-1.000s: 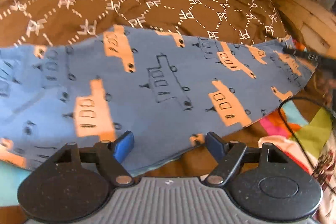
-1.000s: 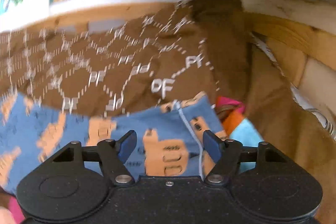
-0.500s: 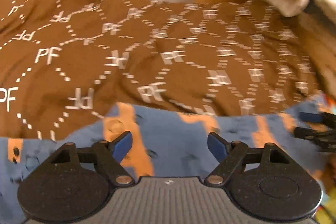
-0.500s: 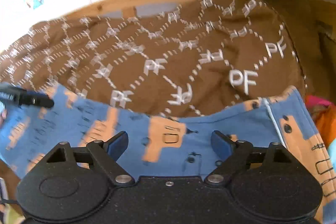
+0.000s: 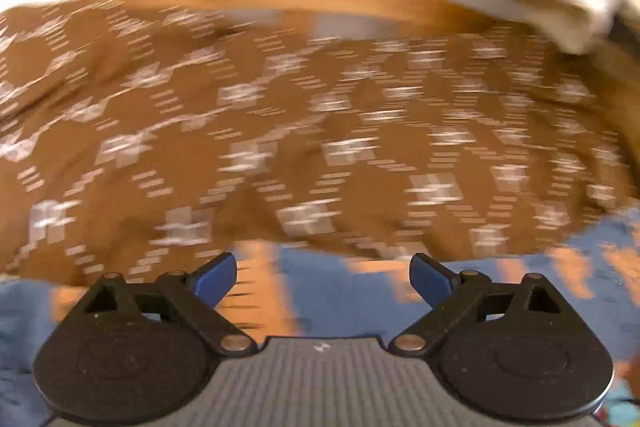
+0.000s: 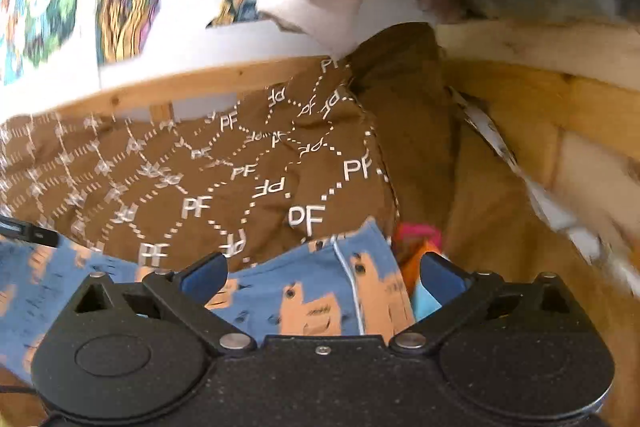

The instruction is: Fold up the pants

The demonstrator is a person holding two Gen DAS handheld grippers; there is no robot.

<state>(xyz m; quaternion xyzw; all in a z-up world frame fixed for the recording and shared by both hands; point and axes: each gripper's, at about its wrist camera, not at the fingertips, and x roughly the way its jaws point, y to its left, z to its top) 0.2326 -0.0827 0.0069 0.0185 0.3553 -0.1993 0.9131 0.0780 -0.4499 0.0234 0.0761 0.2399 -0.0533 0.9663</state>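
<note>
Brown patterned bedspread (image 5: pixel 280 131) filled mid-frame; blue pants (image 6: pixel 320 291) lay along the lower edge. Left hand-held gripper (image 5: pixel 322 277) and right hand-held gripper (image 6: pixel 322 273) both gaped wide, gripping nothing.

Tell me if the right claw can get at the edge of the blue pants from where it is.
Probably yes. The right claw is open, with the blue pants edge lying between its fingers on the brown blanket, and nothing covers it.
</note>
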